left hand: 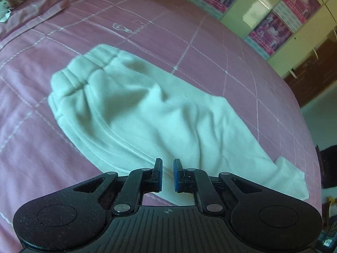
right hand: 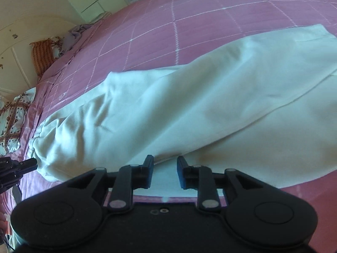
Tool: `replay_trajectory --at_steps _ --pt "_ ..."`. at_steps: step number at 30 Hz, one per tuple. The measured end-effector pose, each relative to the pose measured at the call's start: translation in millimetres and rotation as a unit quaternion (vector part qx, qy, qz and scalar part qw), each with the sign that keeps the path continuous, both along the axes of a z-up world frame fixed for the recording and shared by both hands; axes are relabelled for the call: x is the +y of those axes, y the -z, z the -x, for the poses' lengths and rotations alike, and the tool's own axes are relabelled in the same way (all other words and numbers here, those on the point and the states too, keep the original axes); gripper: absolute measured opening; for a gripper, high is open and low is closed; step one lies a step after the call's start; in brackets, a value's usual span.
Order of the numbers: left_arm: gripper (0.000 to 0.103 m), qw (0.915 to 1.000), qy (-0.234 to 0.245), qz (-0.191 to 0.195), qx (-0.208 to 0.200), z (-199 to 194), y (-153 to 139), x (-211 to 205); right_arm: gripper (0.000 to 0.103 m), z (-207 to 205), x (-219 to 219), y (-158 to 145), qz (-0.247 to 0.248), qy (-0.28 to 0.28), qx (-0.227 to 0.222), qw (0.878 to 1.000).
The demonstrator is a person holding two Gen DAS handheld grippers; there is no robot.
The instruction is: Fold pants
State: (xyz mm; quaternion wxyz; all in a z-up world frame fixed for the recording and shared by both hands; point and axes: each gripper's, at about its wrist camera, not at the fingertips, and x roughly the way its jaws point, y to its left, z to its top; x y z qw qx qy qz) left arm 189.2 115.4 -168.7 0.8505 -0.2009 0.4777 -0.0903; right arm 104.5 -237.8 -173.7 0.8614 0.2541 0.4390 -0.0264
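White pants (left hand: 147,113) lie on a pink checked bedspread (left hand: 189,38), one leg laid over the other, elastic waistband at the upper left and a cuff at the lower right. My left gripper (left hand: 167,175) hovers at the near edge of the pants, its jaws a small gap apart with nothing between them. In the right wrist view the same pants (right hand: 189,105) stretch across the bed, waistband at the left. My right gripper (right hand: 165,174) is open over the near edge of the pants. The tip of the left gripper (right hand: 25,164) shows at the far left by the waistband.
Patterned pillows (right hand: 12,116) and bunched cloth (right hand: 75,31) lie at the head of the bed. Light green cabinet doors with pink posters (left hand: 273,27) stand beyond the bed's far side. The bed edge drops off at the right (left hand: 305,113).
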Motion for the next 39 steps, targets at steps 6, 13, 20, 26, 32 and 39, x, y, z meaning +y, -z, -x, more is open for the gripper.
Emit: replay_trajectory --at_steps 6,13,20,26,32,39 --pt "0.008 0.9969 -0.012 0.014 0.076 3 49 -24 0.026 16 -61 12 -0.037 0.087 0.011 0.995" --pt "0.008 0.997 -0.018 0.002 0.075 9 48 -28 0.026 3 -110 42 -0.117 0.179 -0.011 0.977" --pt "0.008 0.9972 -0.01 -0.029 0.068 5 45 -40 0.006 1 -124 51 -0.111 0.25 -0.051 0.96" --pt "0.008 0.9972 0.006 -0.047 0.057 6 42 -43 0.006 47 -104 -8 -0.039 0.194 -0.115 0.974" --pt "0.008 0.9963 0.018 -0.071 0.045 7 40 -54 0.008 63 -98 37 -0.009 0.18 -0.014 0.984" --pt "0.008 0.9953 0.053 -0.081 0.01 20 15 -89 0.034 74 -126 30 -0.044 0.204 -0.051 0.977"
